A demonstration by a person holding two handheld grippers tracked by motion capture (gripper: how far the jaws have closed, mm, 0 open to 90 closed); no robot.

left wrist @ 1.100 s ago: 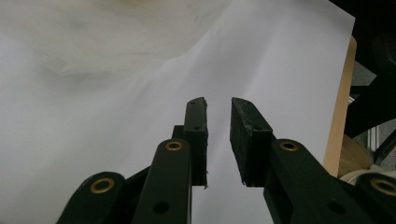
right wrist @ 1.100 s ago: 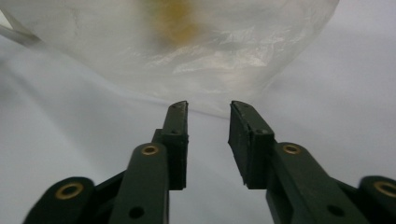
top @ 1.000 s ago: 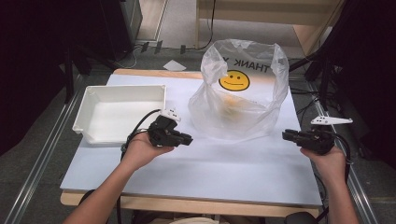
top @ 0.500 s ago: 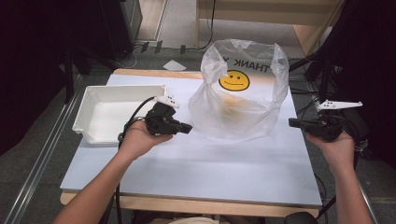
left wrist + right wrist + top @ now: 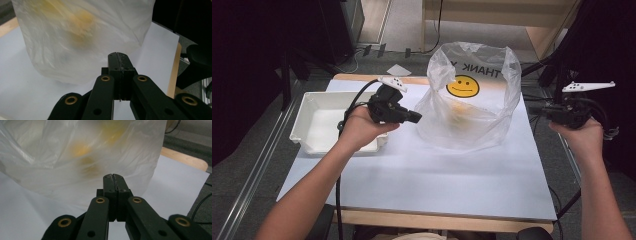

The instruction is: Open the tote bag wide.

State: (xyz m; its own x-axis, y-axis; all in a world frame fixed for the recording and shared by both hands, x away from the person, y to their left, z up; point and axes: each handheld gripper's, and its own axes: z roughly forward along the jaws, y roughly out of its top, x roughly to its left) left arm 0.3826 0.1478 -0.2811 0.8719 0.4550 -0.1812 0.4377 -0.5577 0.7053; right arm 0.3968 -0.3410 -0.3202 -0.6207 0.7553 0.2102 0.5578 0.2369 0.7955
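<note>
One counter (image 5: 422, 180) carries a clear plastic bag (image 5: 472, 107) with a smiley print, standing open toward its far side, and a white tray (image 5: 319, 122) at left. Left hand-held gripper (image 5: 414, 117) and right hand-held gripper (image 5: 546, 111) flank the bag, jaws pressed together, empty.

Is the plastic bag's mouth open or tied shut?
Open. The bag stands upright on the table, its rim spread wide at the top; yellowish contents show through.
</note>
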